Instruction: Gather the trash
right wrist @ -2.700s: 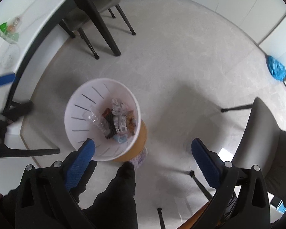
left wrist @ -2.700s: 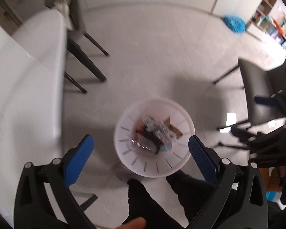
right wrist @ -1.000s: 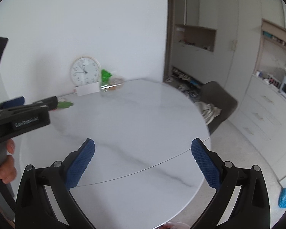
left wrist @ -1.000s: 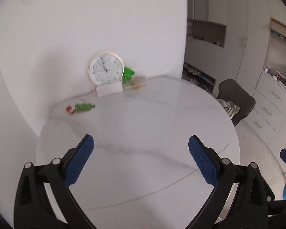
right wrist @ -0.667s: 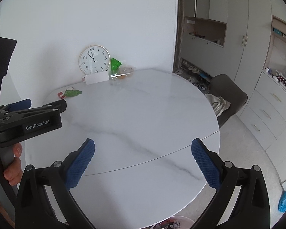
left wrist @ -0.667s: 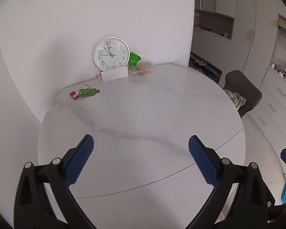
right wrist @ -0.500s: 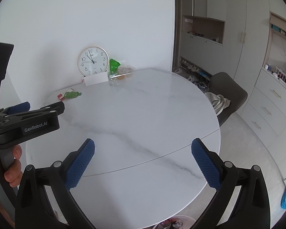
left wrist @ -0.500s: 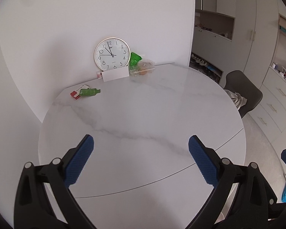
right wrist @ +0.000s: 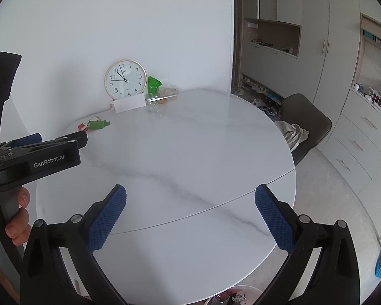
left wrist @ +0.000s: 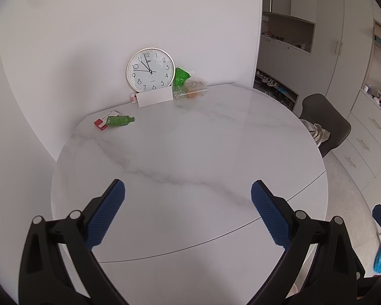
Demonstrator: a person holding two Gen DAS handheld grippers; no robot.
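Two grippers over round marble table (left wrist: 190, 152): left gripper (left wrist: 188, 193) and right gripper (right wrist: 190, 198), both spread wide, holding nothing. Trash at far edge by wall: one green wrapper (left wrist: 119, 120) touching one red-white packet (left wrist: 100, 123); one green bag (left wrist: 180, 75) and one clear plastic bag (left wrist: 194, 89) beside one clock (left wrist: 150, 71). One white bin (right wrist: 235, 296) with scraps under near rim. Table middle bare. One grey chair (right wrist: 307, 124) at right edge.
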